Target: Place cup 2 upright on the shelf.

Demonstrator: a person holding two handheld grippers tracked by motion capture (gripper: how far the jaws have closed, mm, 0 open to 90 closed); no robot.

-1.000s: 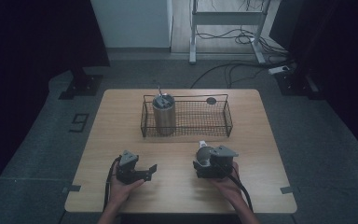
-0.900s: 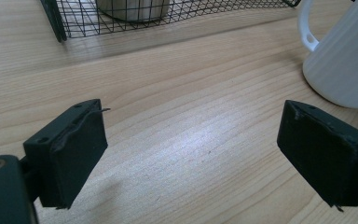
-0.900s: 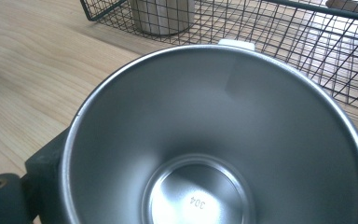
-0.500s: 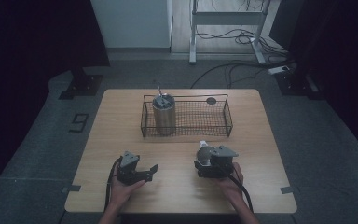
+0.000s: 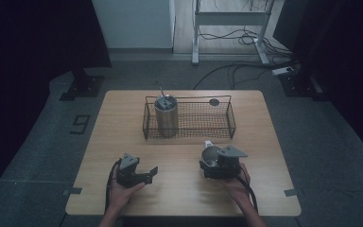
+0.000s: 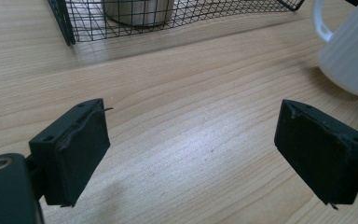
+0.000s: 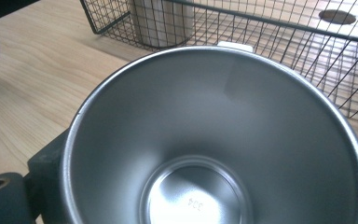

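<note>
Left claw [image 5: 147, 173] narrower; cup [image 7: 219, 140] seemingly empty

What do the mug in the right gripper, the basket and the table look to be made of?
Mug: likely stainless steel inside, a brushed sheen with a stamped base; the outside looks white and ribbed, material unclear. Basket: thin dark wire mesh, probably coated metal. Table: light wood or wood-look laminate, with visible grain.

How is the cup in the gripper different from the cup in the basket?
The white mug sits between the right gripper's jaws on the bare table; the steel tumbler stands in the wire basket. The mug has a handle; the tumbler shows none. The mug is empty inside; something thin pokes from the tumbler. Both are steel inside.
</note>
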